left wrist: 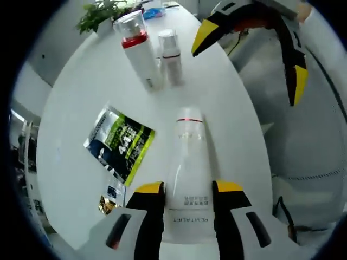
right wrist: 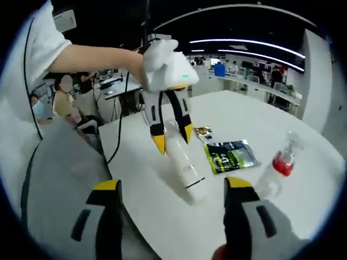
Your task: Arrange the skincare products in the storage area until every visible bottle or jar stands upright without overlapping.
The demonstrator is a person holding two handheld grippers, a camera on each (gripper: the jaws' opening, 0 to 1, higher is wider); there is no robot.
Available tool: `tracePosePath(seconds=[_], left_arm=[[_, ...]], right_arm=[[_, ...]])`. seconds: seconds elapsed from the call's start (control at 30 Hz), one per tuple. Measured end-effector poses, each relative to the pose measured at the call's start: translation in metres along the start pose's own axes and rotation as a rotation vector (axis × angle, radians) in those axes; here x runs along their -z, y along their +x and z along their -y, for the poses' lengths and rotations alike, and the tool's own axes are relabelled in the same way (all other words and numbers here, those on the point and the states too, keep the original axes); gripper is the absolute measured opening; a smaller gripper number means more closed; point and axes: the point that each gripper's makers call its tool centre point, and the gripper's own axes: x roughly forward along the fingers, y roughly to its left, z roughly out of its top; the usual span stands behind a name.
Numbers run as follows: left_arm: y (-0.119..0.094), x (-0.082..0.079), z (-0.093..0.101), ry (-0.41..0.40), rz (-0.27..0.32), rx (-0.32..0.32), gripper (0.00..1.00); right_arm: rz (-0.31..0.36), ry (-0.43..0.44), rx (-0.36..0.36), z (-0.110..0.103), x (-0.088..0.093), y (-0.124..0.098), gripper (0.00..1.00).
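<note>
White round table point(left wrist: 81, 81) under us. Our left gripper point(left wrist: 188, 190) clamps a white red-banded bottle point(left wrist: 188, 157), probably tilted. Right gripper point(right wrist: 172, 192) hangs wide open.

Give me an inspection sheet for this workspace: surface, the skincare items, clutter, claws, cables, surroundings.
Surface: round white table, mostly bare.
Job's things: long white plastic bottle with a thin red band lies on its side between the left claw's jaws; a clear-capped white bottle with a red collar and a slimmer white pump bottle stand side by side.
Clutter: dark and lime-green foil sachet lying flat; small gold-edged packet beside it.
Claws: left closed on the lying bottle; right claw open, holding nothing.
Cables: black cable hanging off the table edge.
Surroundings: office desks, ceiling light strips, potted green plant.
</note>
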Motion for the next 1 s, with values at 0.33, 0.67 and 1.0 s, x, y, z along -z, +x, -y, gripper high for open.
tracePosePath(seconds=[0.33,0.67,1.0], left_arm=[[-0.001,-0.011,0.031,0.009,0.018,0.018,0.31],[-0.003,-0.019,0.043,0.02,0.033,0.034,0.31],[-0.004,-0.027,0.049,0.028,0.048,0.045,0.31]], right_arm=[[-0.087,-0.111,-0.108,-0.012,0.009,0.04,0.73],[-0.146,-0.207,-0.159,-0.019,0.013,0.066,0.56],[-0.146,-0.191,-0.183,-0.024,0.009,0.073,0.38]])
